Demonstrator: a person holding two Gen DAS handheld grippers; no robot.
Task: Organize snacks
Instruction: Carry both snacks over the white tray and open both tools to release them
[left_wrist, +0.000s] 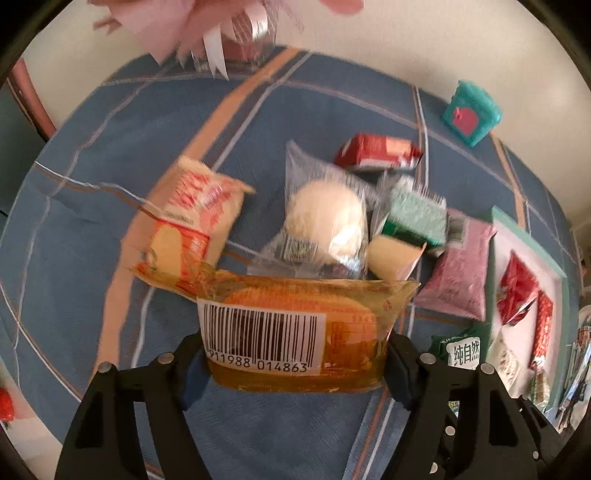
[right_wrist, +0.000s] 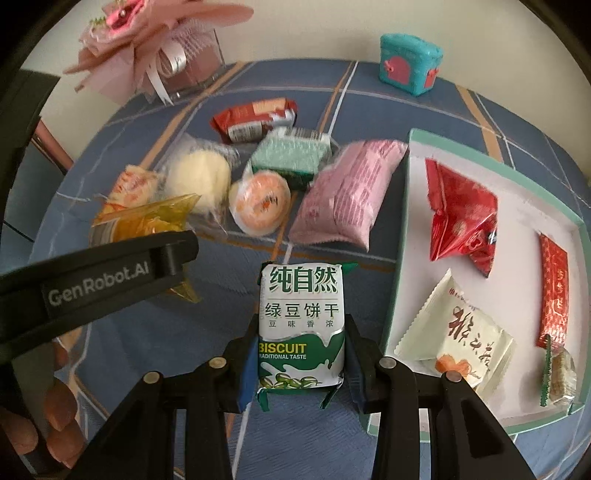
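The left gripper has its fingers clamped on a translucent amber plastic snack packet with a white barcode label, held clear of the blue plaid cloth covering the bench. The right gripper has its fingers clamped on a white-and-green foil biscuit pack, held upright just left of the shallow white tray with a teal rim.

Procedure, as judged: carry each packet over the tray rim before lowering. Set it on bare tray floor, clear of the packets already there. Release only when the packet rests flat. Keep the two grippers apart; their paths converge at the tray.

Count, right wrist view:
- In the tray: four packets (two red, one cream, one small clear-wrapped piece).
- Loose on the cloth: six packets, including a pink pillow pack and a round bun in clear wrap.
- Held: two.
- Teal box: one.
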